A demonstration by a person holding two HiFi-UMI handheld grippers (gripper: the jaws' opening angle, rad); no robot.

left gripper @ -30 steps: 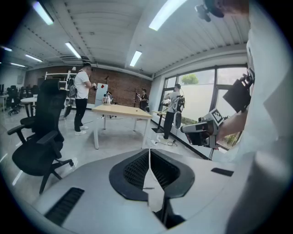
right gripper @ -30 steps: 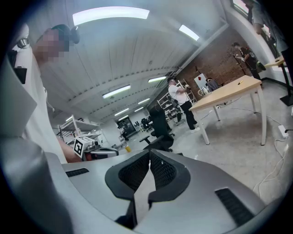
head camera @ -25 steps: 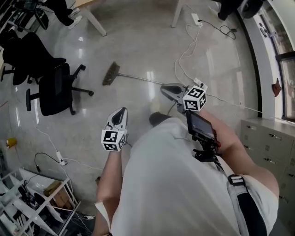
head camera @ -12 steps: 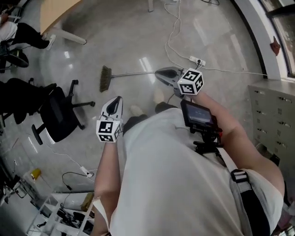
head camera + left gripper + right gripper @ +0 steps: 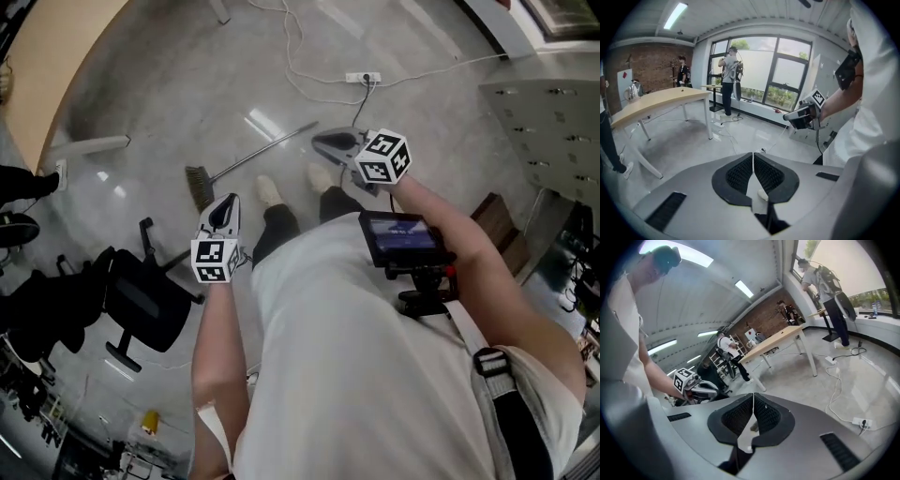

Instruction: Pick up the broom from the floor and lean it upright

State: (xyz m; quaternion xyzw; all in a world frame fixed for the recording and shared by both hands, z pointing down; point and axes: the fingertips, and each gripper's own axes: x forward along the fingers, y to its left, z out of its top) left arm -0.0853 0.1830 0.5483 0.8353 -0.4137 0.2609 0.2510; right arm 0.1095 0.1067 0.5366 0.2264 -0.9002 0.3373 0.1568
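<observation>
Head view: broom on glossy grey floor

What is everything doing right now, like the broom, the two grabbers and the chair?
broom, lying flat on the floor, not held.
left gripper, shut, empty.
right gripper, shut, empty.
office chair, standing upright on its wheels.
power strip, lying on the floor with a cable running to it.
</observation>
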